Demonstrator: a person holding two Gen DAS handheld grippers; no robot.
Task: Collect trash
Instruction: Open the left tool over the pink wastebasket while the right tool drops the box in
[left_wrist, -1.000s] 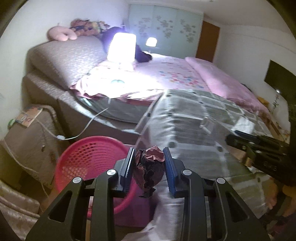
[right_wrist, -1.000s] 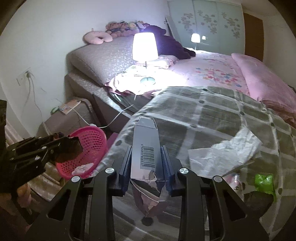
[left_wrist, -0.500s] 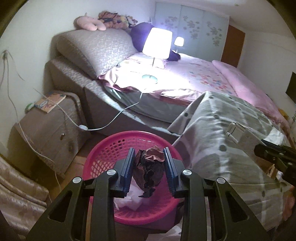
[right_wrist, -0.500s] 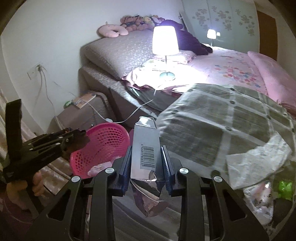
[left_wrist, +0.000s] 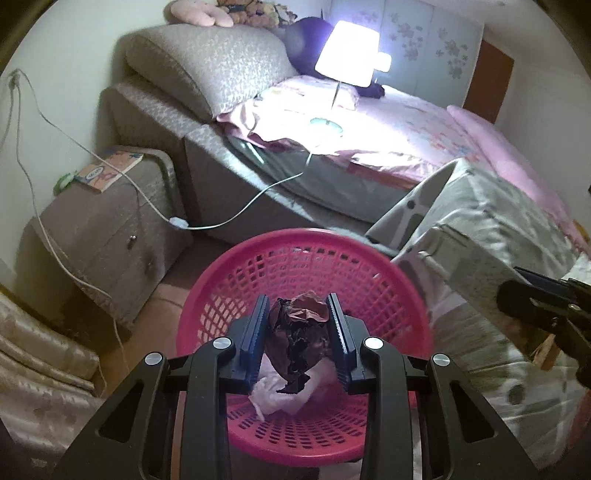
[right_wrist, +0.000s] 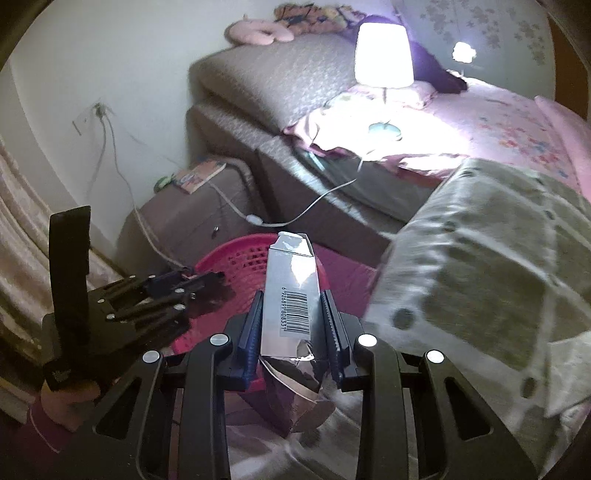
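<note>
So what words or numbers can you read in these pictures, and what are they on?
"6 926891 808331", as best I can read it, under the barcode on the silver carton held in the right gripper.
The colourful booklet on the brown nightstand has cover print, but it is too small and blurred to read.
The dark crumpled wrapper in the left gripper shows no text.

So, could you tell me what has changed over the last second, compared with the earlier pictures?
Both grippers swung from over the grey checked quilt toward the pink basket. The left gripper now hangs over its opening, white paper lying below; the right gripper has drawn near its rim. Unchanged: the left grips the dark crumpled wrapper, the right the silver carton.
</note>
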